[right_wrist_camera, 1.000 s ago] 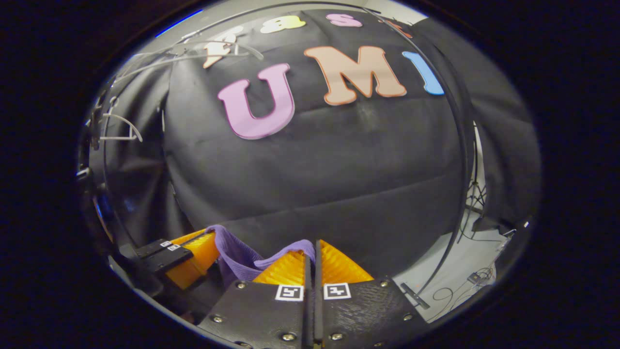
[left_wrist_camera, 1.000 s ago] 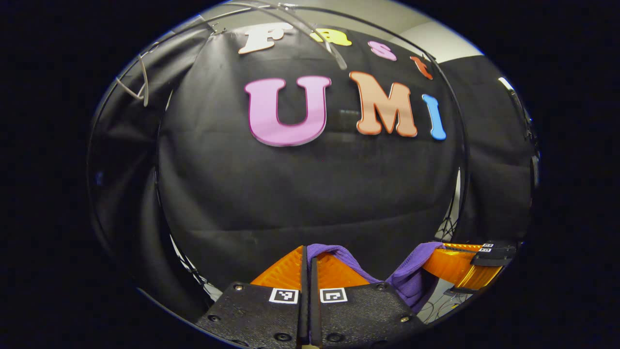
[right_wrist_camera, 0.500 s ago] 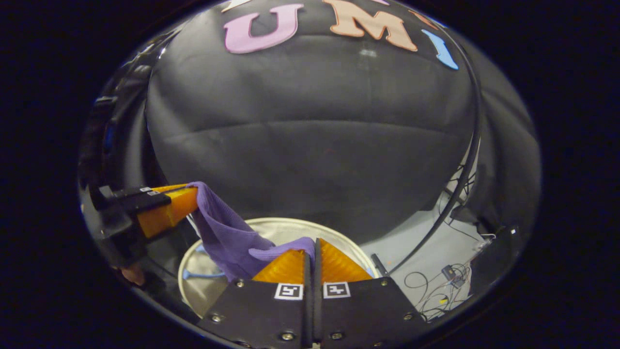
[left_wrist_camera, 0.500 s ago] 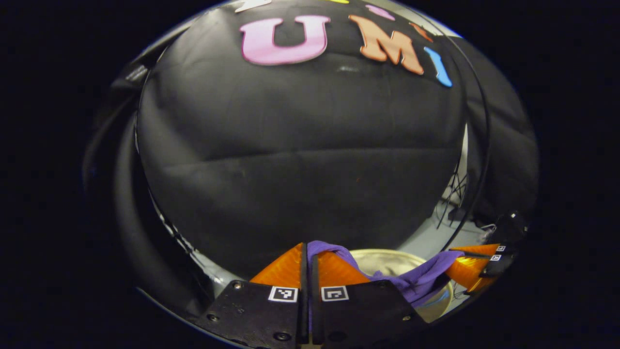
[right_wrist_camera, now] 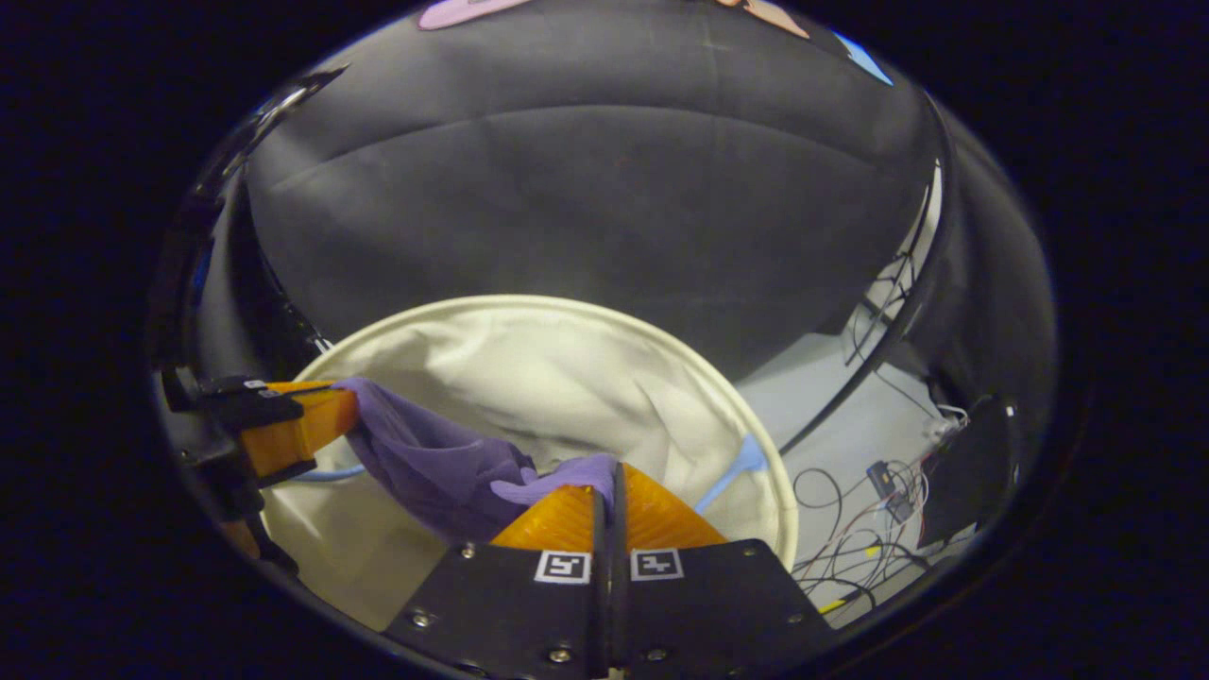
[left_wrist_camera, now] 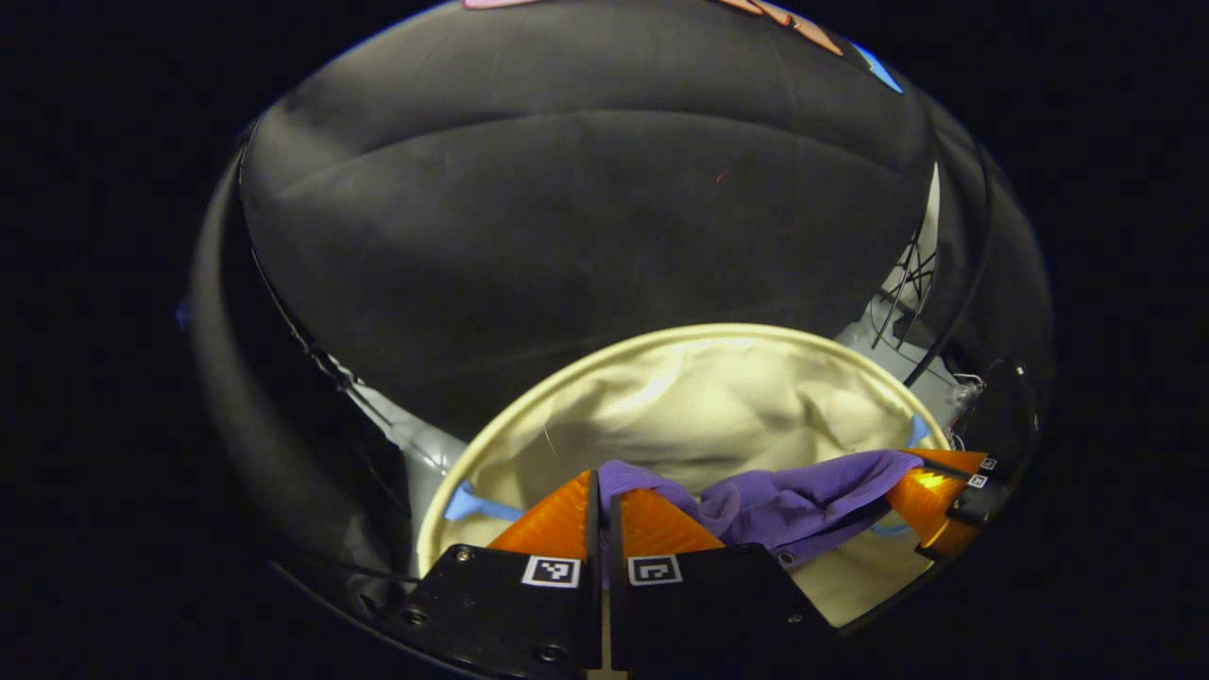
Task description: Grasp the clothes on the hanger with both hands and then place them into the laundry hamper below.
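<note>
A purple garment (left_wrist_camera: 784, 501) hangs stretched between my two grippers above the round cream laundry hamper (left_wrist_camera: 699, 397). My left gripper (left_wrist_camera: 601, 486) is shut on one end of the cloth, which bunches out to the right of its orange fingers. In the left gripper view the right gripper (left_wrist_camera: 930, 501) holds the other end at the far right. In the right gripper view my right gripper (right_wrist_camera: 612, 477) is shut on the purple garment (right_wrist_camera: 434, 463), which sags left over the hamper (right_wrist_camera: 529, 368) toward the left gripper (right_wrist_camera: 302, 430).
Black booth cloth rises behind the hamper. Loose cables (right_wrist_camera: 850, 529) and a small device lie on the grey floor (right_wrist_camera: 831, 416) to the hamper's right. A black frame pole (right_wrist_camera: 907, 312) curves down at the right. Blue handle straps (right_wrist_camera: 737, 467) hang on the hamper rim.
Both grippers have gone down with the garment still held. The wall letters slid out the top, and the hamper's open mouth rose into view below the cloth.
</note>
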`<action>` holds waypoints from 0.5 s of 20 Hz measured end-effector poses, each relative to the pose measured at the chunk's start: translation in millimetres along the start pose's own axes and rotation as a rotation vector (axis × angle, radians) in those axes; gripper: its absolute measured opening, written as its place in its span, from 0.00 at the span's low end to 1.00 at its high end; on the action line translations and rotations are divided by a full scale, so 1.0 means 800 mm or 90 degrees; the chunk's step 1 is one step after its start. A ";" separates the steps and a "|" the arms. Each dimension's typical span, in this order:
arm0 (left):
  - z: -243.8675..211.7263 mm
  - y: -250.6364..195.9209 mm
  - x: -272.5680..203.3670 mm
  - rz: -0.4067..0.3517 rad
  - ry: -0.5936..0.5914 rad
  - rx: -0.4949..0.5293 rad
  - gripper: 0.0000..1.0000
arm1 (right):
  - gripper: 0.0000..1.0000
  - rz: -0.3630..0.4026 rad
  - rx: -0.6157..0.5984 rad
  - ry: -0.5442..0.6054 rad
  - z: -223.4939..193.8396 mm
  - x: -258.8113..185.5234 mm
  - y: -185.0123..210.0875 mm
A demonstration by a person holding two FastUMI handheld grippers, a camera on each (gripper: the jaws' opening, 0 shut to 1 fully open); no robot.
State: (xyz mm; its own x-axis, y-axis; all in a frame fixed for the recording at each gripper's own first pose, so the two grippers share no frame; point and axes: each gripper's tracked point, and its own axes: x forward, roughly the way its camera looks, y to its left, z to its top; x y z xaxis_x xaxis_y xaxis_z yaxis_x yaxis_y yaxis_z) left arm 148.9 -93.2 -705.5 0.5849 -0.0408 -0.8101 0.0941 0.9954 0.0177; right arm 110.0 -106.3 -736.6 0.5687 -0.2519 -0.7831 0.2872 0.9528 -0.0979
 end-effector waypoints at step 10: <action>-0.048 -0.008 0.003 -0.049 0.051 0.031 0.96 | 0.94 -0.031 0.016 -0.011 -0.008 -0.003 -0.005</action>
State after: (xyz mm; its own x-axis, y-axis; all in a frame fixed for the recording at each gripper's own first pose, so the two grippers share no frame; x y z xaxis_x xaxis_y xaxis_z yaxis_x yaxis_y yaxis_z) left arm 118.4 -96.1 -729.9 0.5081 -0.1087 -0.8544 0.1765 0.9841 -0.0202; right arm 102.6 -108.9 -738.6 0.5668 -0.3003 -0.7672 0.3340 0.9350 -0.1192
